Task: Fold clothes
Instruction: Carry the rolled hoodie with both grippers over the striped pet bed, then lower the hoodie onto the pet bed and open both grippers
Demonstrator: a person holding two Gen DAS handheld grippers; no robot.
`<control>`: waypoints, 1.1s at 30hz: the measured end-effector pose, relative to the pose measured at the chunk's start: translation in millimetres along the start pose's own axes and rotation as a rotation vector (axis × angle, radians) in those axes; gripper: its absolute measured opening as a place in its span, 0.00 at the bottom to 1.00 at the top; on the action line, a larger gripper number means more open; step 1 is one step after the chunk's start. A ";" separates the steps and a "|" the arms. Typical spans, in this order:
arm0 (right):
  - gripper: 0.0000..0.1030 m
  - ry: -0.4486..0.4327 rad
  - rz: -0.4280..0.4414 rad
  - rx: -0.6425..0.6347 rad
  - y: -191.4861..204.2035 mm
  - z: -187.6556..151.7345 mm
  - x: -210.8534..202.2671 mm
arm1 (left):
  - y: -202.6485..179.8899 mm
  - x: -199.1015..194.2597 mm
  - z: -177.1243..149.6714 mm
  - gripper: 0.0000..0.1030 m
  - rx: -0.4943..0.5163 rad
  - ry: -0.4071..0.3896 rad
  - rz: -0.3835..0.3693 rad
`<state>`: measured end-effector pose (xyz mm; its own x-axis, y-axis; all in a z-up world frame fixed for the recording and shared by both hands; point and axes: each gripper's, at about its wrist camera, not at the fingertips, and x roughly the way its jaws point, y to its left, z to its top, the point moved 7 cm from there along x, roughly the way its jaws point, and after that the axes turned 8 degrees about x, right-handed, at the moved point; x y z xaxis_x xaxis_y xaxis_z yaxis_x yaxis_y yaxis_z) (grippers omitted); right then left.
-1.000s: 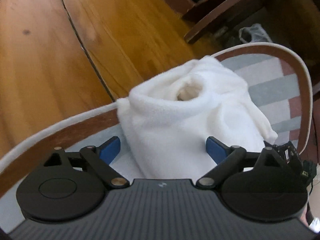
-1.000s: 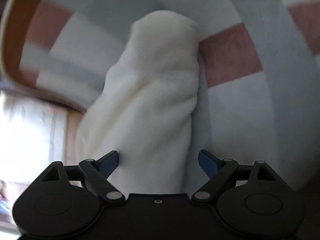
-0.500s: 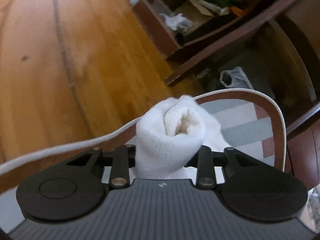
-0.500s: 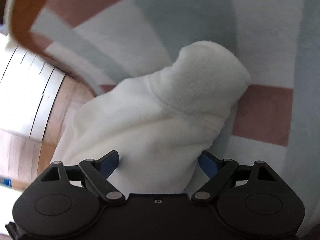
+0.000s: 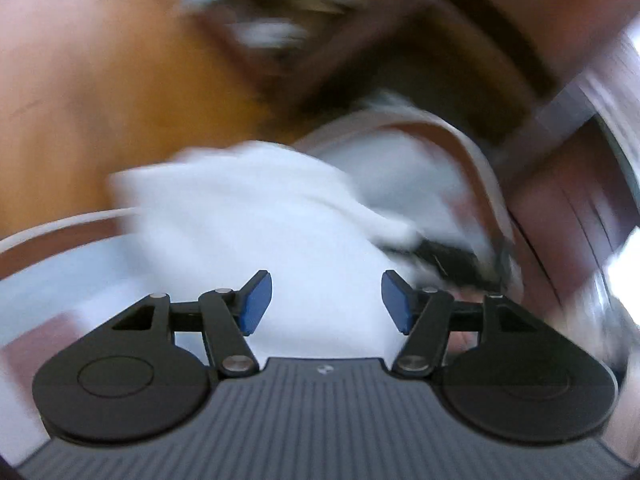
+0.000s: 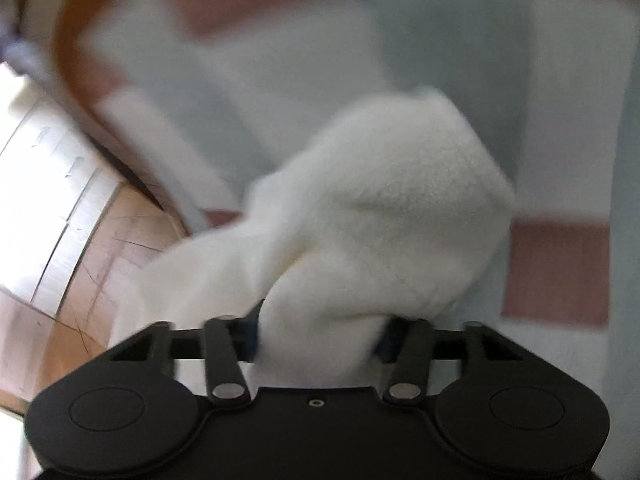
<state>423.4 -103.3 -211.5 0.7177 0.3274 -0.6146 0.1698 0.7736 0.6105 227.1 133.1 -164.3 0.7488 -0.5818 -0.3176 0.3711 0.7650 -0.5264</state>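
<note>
Your left wrist view is smeared by motion: the furniture [image 5: 320, 40] up top is unreadable. The white fleece garment [image 6: 380, 220] buries your right gripper [image 6: 318, 338] pads, and the striped cloth [image 6: 560, 120] runs off-frame.

White fleece garment [image 6: 384, 216]; mat [image 6: 560, 80] grey, white, seemingly rust checks; blue tool pads [image 5: 256, 300]

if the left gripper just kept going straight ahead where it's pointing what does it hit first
Most likely the white fleece garment: it lies directly ahead between the open fingers of the left gripper. The frame is blurred, so depth is uncertain.
</note>
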 end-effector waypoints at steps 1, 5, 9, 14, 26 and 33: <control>0.48 -0.010 0.028 -0.016 4.2 1.3 -5.7 | -16.9 13.4 -10.7 0.73 0.131 0.023 -0.051; 0.38 0.015 0.064 -0.051 4.4 13.9 -17.2 | -40.0 64.1 -51.7 0.73 0.506 0.196 0.065; 0.36 0.033 0.064 -0.148 18.5 24.6 -21.0 | -23.2 75.0 -64.2 0.53 0.550 0.326 0.153; 0.36 0.069 -0.027 -0.187 20.5 34.2 -6.6 | -2.6 56.1 -55.4 0.42 0.414 0.358 0.196; 0.47 0.087 -0.012 -0.037 10.8 -0.8 -80.5 | -9.3 -18.5 -32.6 0.32 0.304 0.261 0.205; 0.49 -0.098 -0.043 -0.481 62.3 -38.1 -118.1 | -2.8 26.5 24.9 0.48 0.318 0.106 0.118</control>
<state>323.5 -73.2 -119.9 0.7812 0.2546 -0.5700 -0.1137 0.9558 0.2710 259.6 122.4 -151.6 0.7418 -0.4973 -0.4500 0.4507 0.8665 -0.2146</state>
